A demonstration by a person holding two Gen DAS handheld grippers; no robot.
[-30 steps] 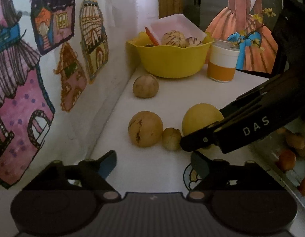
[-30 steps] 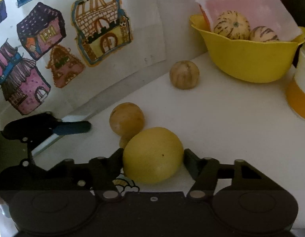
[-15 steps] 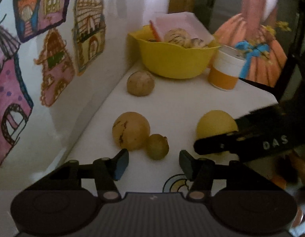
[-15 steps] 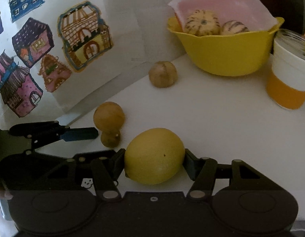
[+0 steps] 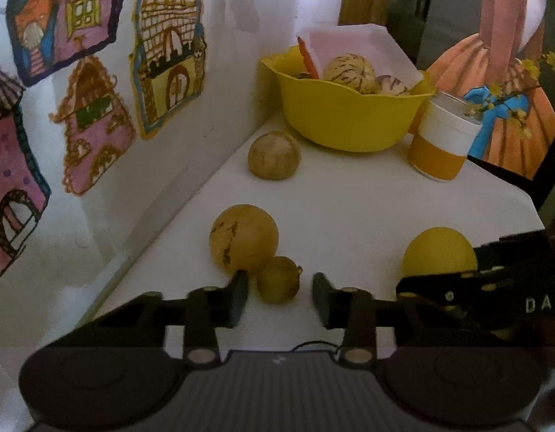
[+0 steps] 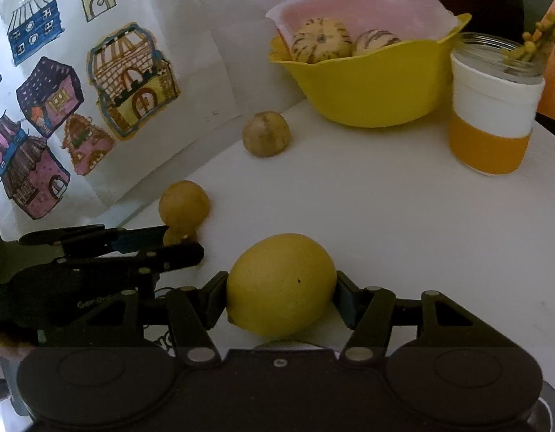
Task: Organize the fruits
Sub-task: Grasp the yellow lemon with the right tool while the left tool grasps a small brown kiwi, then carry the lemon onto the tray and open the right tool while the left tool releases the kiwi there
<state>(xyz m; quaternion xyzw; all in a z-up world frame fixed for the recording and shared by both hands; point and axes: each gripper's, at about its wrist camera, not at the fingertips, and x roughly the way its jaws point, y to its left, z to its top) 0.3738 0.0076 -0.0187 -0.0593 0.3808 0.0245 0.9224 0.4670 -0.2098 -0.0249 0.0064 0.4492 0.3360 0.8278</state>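
In the right wrist view, a large smooth yellow lemon-shaped fruit [image 6: 281, 284] is clamped between the two fingers of the right gripper [image 6: 281, 297], low in the centre of the frame, with both pads pressed against its sides; its long axis runs left to right, across the span of the jaws. A wavy-rimmed yellow plastic bowl [image 6: 371, 86] holding striped round fruits is seen at the upper right of that frame, ahead of the held fruit, so the carry is judged to run forward and slightly right, clear of the white-and-orange jar [image 6: 493, 115] at the right edge.

In the left wrist view, the left gripper [image 5: 279, 295] is parted and grips nothing. A small round olive-brown fruit [image 5: 277, 279] lies on the white tabletop [image 5: 349, 208] just between its fingertips, at lower centre. A larger round tan fruit with dark marks [image 5: 243, 239] touches the small one from the upper left, next to the left finger [image 5: 236, 297]. A mottled brown round fruit [image 5: 274, 154] lies apart, nearer the bowl.
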